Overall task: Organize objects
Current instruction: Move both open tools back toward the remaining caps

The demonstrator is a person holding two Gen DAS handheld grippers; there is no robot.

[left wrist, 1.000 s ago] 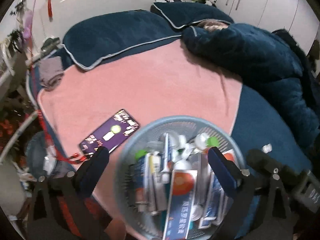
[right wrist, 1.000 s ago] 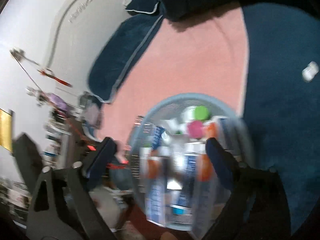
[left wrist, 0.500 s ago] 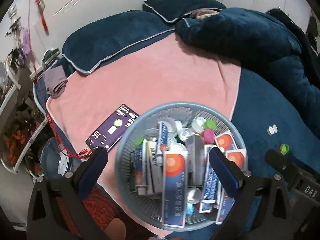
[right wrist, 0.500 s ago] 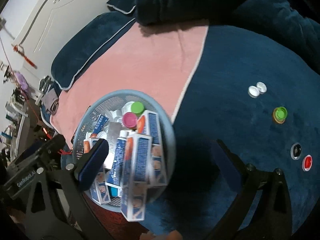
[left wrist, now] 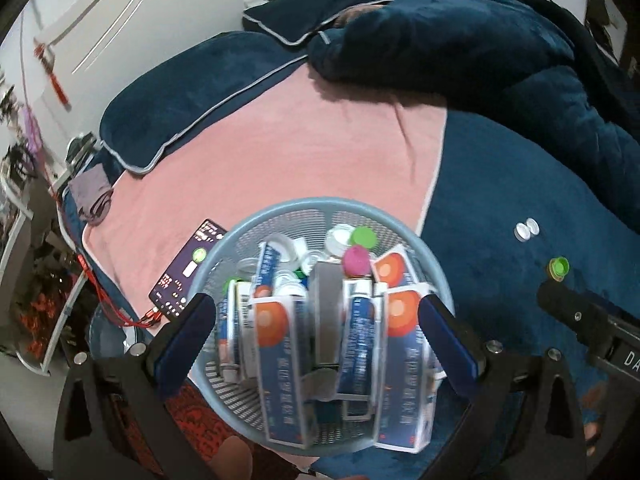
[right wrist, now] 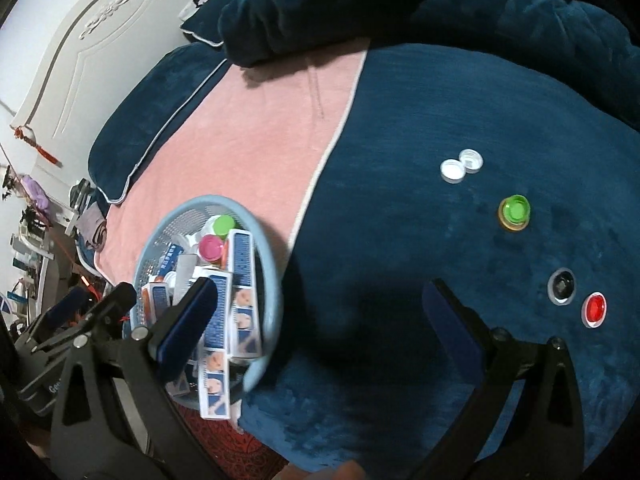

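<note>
A round pale-blue mesh basket (left wrist: 320,205) sits at the bed's front edge, packed with blue-and-orange boxes (left wrist: 280,360), tubes and a pink cap (left wrist: 355,260). My left gripper (left wrist: 316,332) hovers open above it, its fingers over the basket's two sides. My right gripper (right wrist: 320,320) stands open over bare blue bedspread to the right of the basket (right wrist: 266,248). Loose caps lie beyond its right finger: two white caps (right wrist: 460,166), a green cap (right wrist: 515,212), a black cap (right wrist: 562,286) and a red cap (right wrist: 595,308).
A pink towel (left wrist: 280,152) covers the bed's middle, with a purple phone-sized card (left wrist: 186,272) left of the basket. Blue pillows (left wrist: 180,96) and a bunched blue duvet (left wrist: 480,48) lie at the back. Cluttered shelves (left wrist: 24,184) stand beyond the bed's left edge.
My right gripper has swung right, away from above the basket, to the blue bedspread near the loose caps. The left gripper stays open over the basket.
</note>
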